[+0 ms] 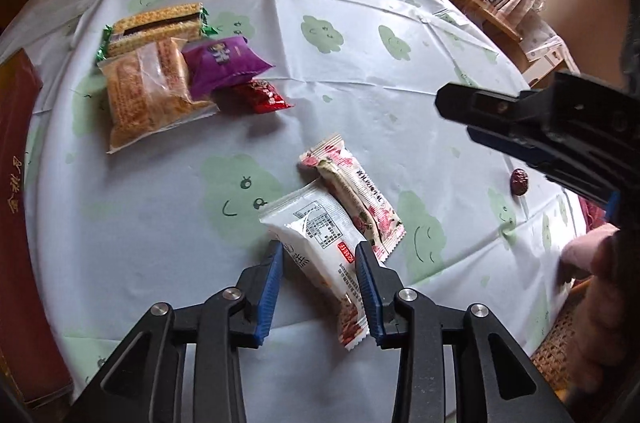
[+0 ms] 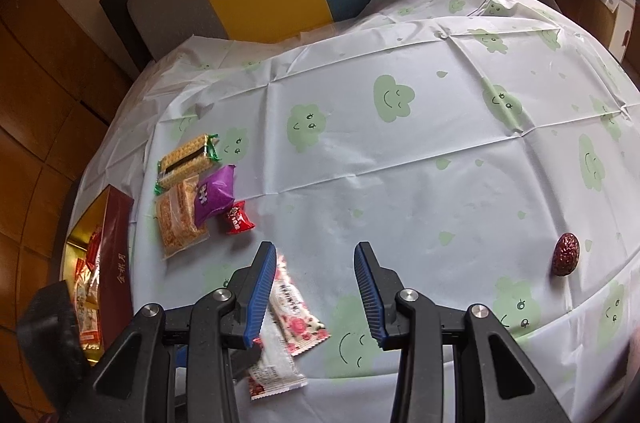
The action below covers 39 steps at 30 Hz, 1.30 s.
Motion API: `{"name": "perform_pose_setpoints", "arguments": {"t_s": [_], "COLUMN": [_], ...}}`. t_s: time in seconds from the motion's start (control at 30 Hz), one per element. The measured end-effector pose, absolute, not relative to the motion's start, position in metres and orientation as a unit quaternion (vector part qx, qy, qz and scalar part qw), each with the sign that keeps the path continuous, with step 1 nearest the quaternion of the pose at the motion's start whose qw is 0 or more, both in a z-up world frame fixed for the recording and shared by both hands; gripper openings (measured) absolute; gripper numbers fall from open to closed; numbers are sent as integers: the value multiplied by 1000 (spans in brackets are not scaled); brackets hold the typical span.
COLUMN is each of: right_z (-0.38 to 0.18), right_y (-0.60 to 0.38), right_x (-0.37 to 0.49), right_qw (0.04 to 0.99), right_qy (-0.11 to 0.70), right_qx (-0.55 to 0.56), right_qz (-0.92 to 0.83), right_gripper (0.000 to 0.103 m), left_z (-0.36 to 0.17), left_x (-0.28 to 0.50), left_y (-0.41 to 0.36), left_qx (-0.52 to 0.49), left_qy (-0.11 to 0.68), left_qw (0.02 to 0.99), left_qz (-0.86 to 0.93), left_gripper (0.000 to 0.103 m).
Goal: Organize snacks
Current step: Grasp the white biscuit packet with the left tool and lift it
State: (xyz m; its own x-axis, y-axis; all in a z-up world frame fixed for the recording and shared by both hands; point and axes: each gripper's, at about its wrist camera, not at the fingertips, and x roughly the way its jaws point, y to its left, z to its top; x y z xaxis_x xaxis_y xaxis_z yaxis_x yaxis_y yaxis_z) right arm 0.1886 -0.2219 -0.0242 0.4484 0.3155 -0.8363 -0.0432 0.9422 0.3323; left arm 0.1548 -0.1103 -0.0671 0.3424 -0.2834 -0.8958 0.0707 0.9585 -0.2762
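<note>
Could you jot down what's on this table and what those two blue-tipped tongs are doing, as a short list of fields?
surface: tablecloth with green smiling clouds
far pile: wafer pack, clear biscuit bag, purple packet, small red packet
near pair: white packet beside rose-print bar
loose item: red date, alone at the right
box: dark red box at the left edge
left tongs: straddling the white packet
right tongs: open, empty

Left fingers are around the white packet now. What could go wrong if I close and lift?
The white packet lies against the floral packet, so lifting may drag that one along. The left gripper straddles only the packet's near half; the far end could droop or slip. The loose red date near the tablecloth's edge could roll off.
</note>
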Motion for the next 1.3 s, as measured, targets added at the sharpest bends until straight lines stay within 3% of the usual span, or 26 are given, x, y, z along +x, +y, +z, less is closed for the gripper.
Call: {"name": "perform_pose_setpoints", "arguments": {"t_s": [0.27,0.43,0.5,0.67,1.07,1.3], "right_z": [-23,-22,-22,-22,-28,-34], "right_y": [-223,-224,-224,-225,-212,-183], "right_x": [189,188,188,188,188,179], "right_qw": [841,843,843,844,839,828], "right_qy": [512,510,509,509,524,535], "right_qx": [136,137,137,134,95,51], "right_qz": [108,106,104,101,109,161], "right_gripper": [41,41,41,41,41,41], "left_z": [-68,-70,-70,-67,-64,-66], "left_x": [161,169,166,150,74,51], "left_y": [-118,-139,-140,-125,-72,-48], "left_qx": [-93,-38,-23,-16,31,-3], "left_qy": [567,563,551,528,470,457], "left_qw": [812,820,827,841,874,882], "left_qz": [-102,-102,-113,-118,-114,-113], "left_gripper": [45,48,39,29,28,29]}}
